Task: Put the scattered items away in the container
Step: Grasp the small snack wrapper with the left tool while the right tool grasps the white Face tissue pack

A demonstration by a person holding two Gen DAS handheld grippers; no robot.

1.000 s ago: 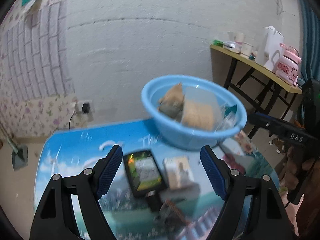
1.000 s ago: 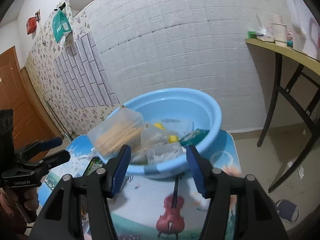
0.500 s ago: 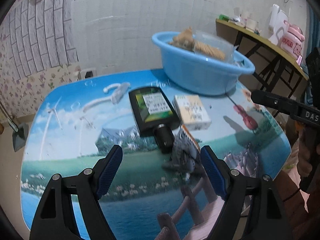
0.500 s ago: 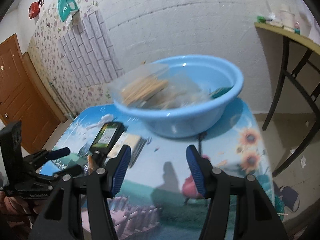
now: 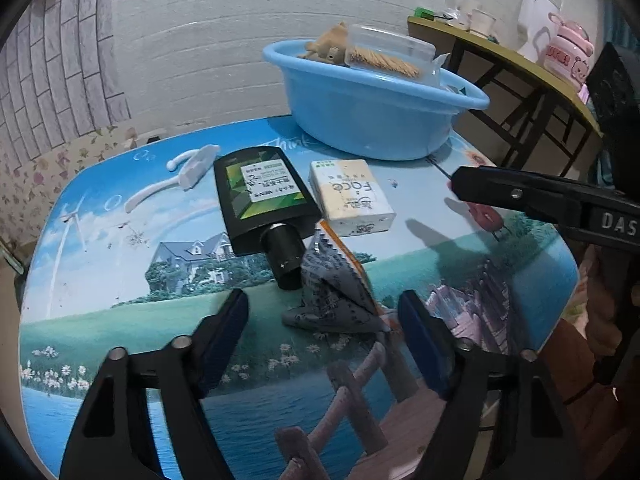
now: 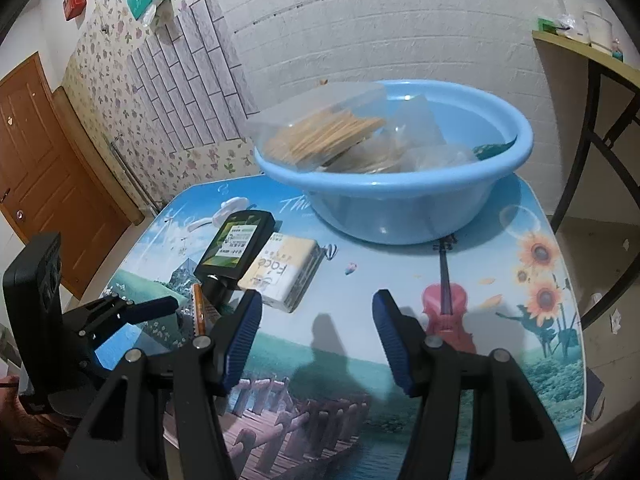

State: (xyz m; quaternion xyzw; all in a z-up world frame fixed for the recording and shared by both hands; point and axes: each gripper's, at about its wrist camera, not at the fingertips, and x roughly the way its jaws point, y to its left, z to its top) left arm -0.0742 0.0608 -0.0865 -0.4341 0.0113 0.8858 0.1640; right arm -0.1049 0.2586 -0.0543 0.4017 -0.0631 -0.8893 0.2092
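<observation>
My left hand-held gripper [image 5: 323, 312] hangs low over the desk [image 5: 120, 280], a rounded top printed with a blue-sky landscape. Its blue-padded jaws are closing, and nothing is pressed between them; the crumpled grey foil packet with an orange edge [image 5: 336, 292] lies on the desk just ahead of the gap, closer to the right pad. Touching that packet's far side is the cap of the flat black bottle with a green label [image 5: 262, 200], which lies on its side with the cap towards me. Just beside the bottle, on its right, sits the white and pale-yellow tissue pack printed "Face" [image 5: 350, 196].

The round light-blue plastic basin [image 5: 376, 120] stands at the far end of the desk, near the white brick wall [image 5: 240, 40]. It already holds a clear plastic box of thin wooden sticks [image 6: 324, 132], a brown plush toy [image 5: 328, 46] and some clear bags.

My right hand-held gripper [image 6: 317, 336] is partly open and empty, hovering over bare desk with the tissue pack ahead and to its left.
</observation>
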